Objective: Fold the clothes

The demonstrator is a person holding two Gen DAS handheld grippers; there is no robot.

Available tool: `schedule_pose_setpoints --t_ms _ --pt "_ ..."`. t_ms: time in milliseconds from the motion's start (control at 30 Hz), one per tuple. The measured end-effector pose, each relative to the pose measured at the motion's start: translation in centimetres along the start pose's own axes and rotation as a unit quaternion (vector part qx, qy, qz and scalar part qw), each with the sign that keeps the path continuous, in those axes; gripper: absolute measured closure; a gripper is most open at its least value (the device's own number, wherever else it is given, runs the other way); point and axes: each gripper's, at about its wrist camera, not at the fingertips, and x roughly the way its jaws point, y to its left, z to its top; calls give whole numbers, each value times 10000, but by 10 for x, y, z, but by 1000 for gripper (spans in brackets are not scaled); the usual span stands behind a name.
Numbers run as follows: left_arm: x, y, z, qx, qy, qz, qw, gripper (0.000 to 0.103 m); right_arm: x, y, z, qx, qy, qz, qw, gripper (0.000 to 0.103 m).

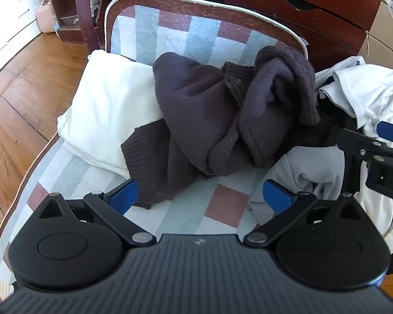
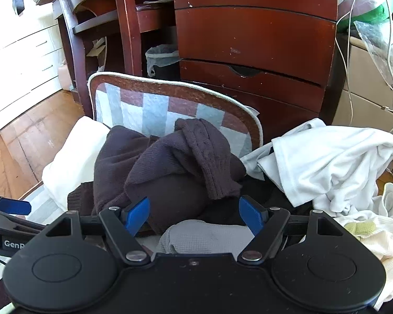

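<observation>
A big checked mat (image 1: 170,34) with a brown border lies on the wood floor (image 1: 26,83), and its far end stands up against a dark red chest of drawers (image 2: 254,39). On the mat sits a dark brown sweater (image 1: 204,120), all bunched up in a heap in the middle. A folded white cloth (image 1: 107,115) lies just beside it on the left, and the sweater's edge lies over it. On the right is a messy pile of white clothes (image 2: 335,167). A small grey cloth (image 1: 306,172) lies in front of the sweater, near the right side. The left gripper (image 1: 200,196) hangs low over the mat with its blue fingers (image 1: 124,196) wide apart, holding nothing. The right gripper (image 2: 194,214) is also spread wide over the grey cloth and the sweater, and it holds nothing.
</observation>
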Motion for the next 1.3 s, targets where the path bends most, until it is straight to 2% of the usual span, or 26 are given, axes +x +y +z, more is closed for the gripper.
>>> schedule_pose_setpoints --t_ms 33,167,367,633,833,1300 --pt "2 -9 2 93 50 121 9999 0 1 -2 -1 -36 8 -32 10000 23" --pt "-4 4 2 -81 8 -262 9996 0 9 -12 -3 173 166 117 9996 23" --pt "-4 5 0 -76 -36 -177 9998 0 4 7 0 180 189 -32 9997 23" --pt "-4 4 -2 -52 -17 -179 9998 0 6 0 -1 419 315 328 9981 23" --pt "-6 4 -1 -53 -27 -164 9998 0 6 3 -2 351 258 208 9988 23" --pt "-5 4 0 -52 -7 -149 9999 0 16 2 -1 434 352 326 9979 23"
